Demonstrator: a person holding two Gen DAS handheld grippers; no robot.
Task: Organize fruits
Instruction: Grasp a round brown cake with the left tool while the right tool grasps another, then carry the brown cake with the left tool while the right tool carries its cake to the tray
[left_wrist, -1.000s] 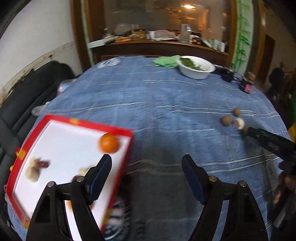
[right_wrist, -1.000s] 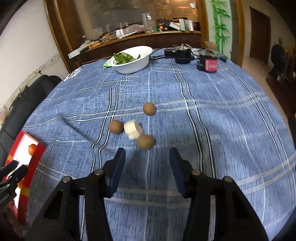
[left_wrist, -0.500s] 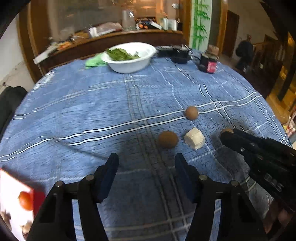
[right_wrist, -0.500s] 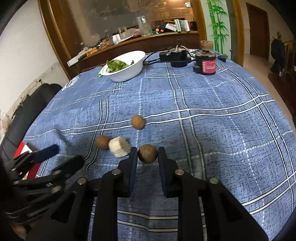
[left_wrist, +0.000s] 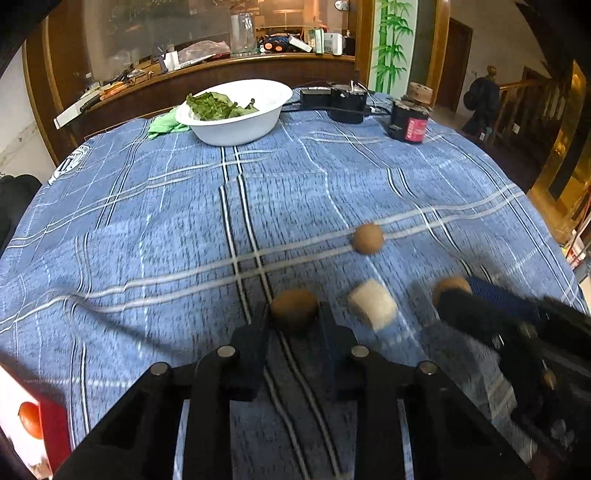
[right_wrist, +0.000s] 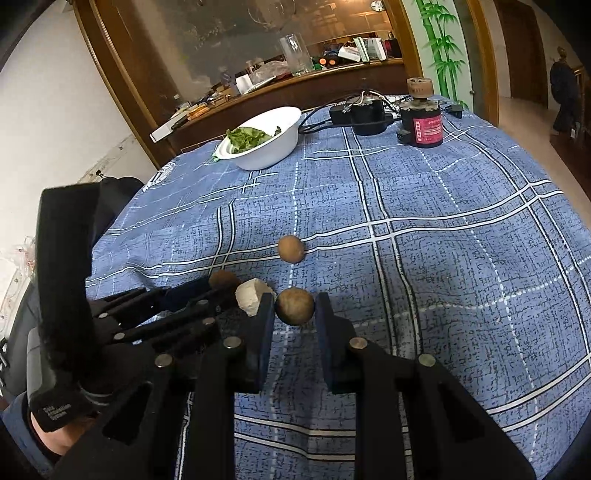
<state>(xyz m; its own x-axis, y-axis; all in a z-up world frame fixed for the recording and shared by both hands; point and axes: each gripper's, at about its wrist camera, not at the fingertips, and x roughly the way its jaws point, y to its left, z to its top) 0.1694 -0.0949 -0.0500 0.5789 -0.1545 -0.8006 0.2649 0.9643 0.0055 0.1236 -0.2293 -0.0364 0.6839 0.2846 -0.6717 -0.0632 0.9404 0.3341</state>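
- Left tongs (left_wrist: 293, 317): black, two-fingered, bottom centre of the left wrist view. Jaws closing on a round brown fruit (left_wrist: 293, 308) that sits between the fingertips on the desk; the pads look to be against its sides. The fruit is near-spherical, slightly wider than tall, with no clear long axis.
- Right tongs (right_wrist: 294, 308): black, bottom centre of the right wrist view. Jaws drawn narrow and clamped on a second round brown fruit (right_wrist: 294, 305), held at the fingertips; round, no end that points anywhere.
- Third round brown fruit (right_wrist: 291, 248): loose on the desk, above the held one in the right wrist view, apart from both tongs; centre right in the left wrist view.
- Pale cream blocky chunk (left_wrist: 373, 308): on the desk just right of the left tongs in the left wrist view, between the two gripped fruits; its long axis runs from upper left to lower right.
- Red-rimmed white tray (left_wrist: 55, 424): lower left corner of the left wrist view, holding a small orange round fruit (left_wrist: 29, 419).
- Desk with blue plaid cloth (right_wrist: 461, 258): carries everything.
- White bowl of green leaves (left_wrist: 236, 110): upper centre, far side of the desk.
- Black jar with red label (right_wrist: 424, 127): upper right, beside black electrical blocks with cables (right_wrist: 362, 112).
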